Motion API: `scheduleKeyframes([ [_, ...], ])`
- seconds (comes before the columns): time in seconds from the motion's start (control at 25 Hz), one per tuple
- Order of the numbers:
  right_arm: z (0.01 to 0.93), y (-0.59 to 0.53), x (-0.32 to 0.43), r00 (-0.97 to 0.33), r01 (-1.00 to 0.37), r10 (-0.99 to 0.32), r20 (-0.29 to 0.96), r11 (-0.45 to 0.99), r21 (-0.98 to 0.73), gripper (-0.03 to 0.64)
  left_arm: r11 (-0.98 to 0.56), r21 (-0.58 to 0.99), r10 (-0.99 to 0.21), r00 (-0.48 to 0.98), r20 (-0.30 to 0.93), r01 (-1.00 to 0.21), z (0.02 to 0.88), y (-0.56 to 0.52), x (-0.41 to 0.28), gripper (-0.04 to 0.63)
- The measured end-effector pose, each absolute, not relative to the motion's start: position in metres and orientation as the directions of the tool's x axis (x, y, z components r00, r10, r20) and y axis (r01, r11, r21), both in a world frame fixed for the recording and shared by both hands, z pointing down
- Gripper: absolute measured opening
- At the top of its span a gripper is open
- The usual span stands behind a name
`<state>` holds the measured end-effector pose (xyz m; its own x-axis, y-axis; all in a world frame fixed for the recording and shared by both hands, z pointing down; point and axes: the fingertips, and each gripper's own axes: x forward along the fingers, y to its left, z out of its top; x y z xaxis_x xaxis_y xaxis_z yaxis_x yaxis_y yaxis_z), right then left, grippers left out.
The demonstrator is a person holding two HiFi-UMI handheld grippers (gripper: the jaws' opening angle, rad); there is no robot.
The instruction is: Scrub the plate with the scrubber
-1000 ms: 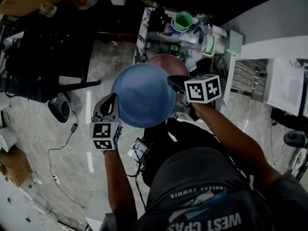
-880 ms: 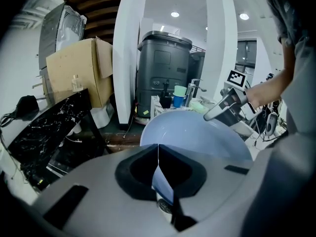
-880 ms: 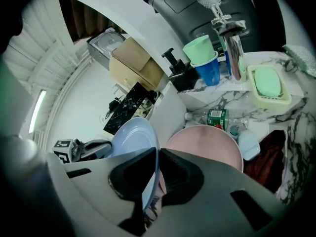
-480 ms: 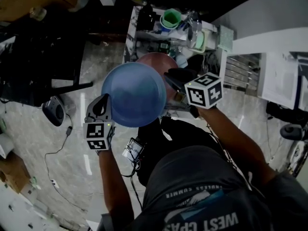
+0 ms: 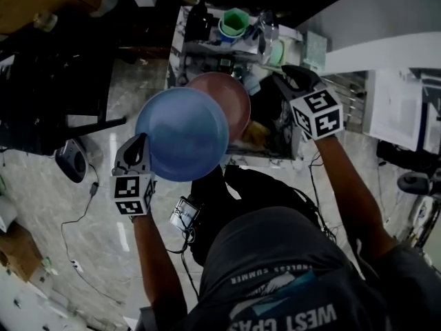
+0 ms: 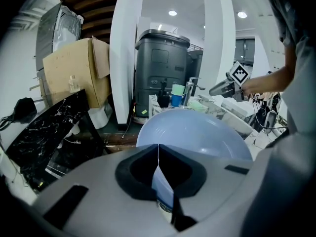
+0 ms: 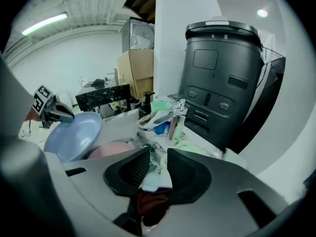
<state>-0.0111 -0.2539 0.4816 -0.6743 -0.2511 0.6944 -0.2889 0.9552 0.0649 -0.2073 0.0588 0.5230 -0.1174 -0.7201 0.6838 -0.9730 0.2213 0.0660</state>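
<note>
Left gripper (image 6: 159, 149) clamps blue plate (image 5: 182, 133) rim; right gripper (image 7: 158, 156), right of plate, jaws just opening, empty. Risk: edge pinch slips, plate drops.

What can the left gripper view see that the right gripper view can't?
Only the left gripper view: the right hand-held gripper from outside, whose jaws have just been opening, gripping nothing. Only the right gripper view: the pink plate and, from outside, the left hand-held gripper, shut on the blue plate. Both: the blue plate, grey bin and tap.

Head view dim; gripper views fisheye-warped, lit by ceiling lamps.
</note>
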Motion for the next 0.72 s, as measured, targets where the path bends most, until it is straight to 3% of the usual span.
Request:
scheduleKeyframes([
  [0.52, 0.511, -0.352, 0.048, -0.475, -0.360, -0.490, 0.731, 0.866, 0.346, 0.186, 0.210, 0.066, -0.716, -0.108, 0.690, -0.976, 0.520, 0.054, -0.206, 0.005],
  [0.72, 0.529, -0.373, 0.062, -0.413, -0.342, -0.500, 0.761, 0.860, 0.379, 0.202, 0.204, 0.072, -0.721, -0.100, 0.686, -0.976, 0.519, 0.053, -0.209, 0.005],
])
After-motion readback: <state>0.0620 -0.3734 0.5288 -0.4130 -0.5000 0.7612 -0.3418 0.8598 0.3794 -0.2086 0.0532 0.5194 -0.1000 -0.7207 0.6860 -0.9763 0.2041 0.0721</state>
